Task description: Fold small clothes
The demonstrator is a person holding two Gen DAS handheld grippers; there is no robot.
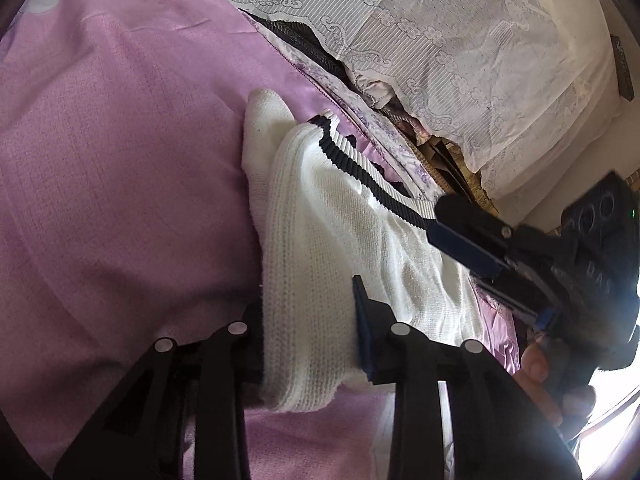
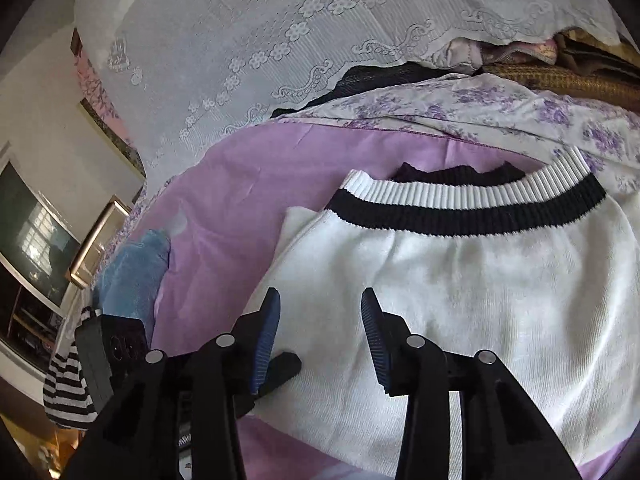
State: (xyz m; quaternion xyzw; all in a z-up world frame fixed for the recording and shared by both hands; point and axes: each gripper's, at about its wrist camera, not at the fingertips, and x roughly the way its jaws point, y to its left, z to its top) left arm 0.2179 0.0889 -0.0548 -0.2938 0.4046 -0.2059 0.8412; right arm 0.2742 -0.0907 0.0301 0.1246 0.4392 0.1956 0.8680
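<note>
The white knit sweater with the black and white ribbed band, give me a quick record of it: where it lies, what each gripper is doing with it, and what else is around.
garment: white knit sweater with black and white ribbed band
surface: pink-purple bedsheet, sweater lying on it
fold state: bunched into a thick folded edge on the left gripper's side
left gripper: jaws closed on that folded edge
right gripper: jaws apart above the sweater, nothing between them
nearby: white lace cover, purple floral fabric, blue cloth
</note>
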